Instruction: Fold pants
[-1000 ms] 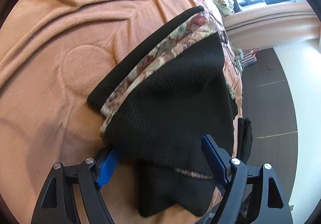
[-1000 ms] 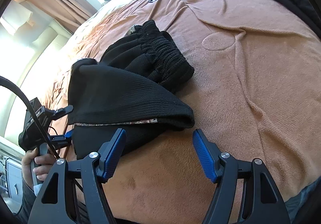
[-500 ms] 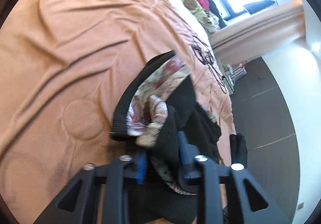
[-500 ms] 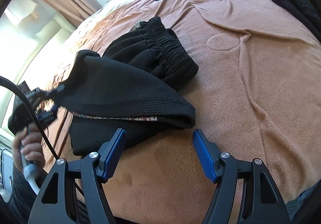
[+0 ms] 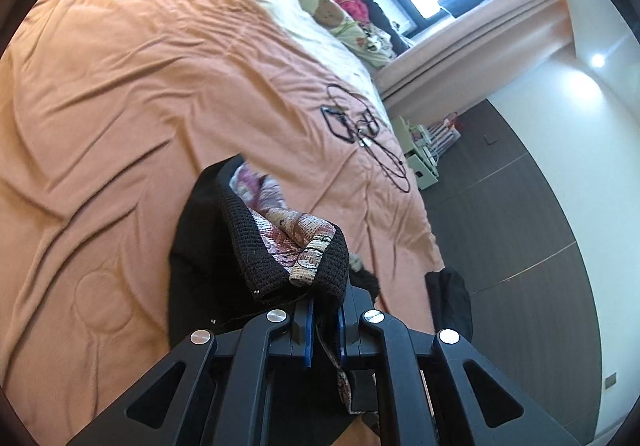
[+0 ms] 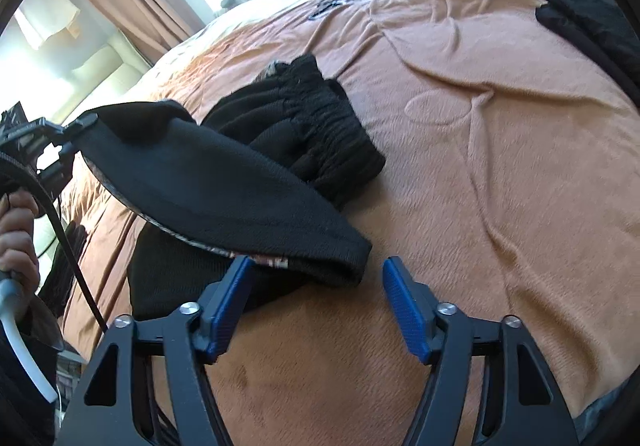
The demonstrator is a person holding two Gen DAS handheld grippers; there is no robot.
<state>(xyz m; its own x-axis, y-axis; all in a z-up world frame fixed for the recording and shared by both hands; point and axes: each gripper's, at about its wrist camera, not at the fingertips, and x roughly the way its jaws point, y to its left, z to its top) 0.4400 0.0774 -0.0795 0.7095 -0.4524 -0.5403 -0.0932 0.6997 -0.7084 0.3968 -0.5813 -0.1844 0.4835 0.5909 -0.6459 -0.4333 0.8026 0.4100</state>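
with the pants point(image 6: 224, 186) on the bed point(image 6: 500, 150) pinched at one hem corner by the left gripper point(image 5: 325, 320), and the right gripper point(image 6: 318, 302) closing on nothing beside the other corner, the lifted hem could be skewed or dropped.

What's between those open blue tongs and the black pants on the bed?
Nothing but bare orange blanket, seen in the right wrist view. The right tongs, closing slightly, sit just short of the pants' hem.

Black pants point(image 6: 224, 186) with floral lining; orange bedspread point(image 6: 500, 150).
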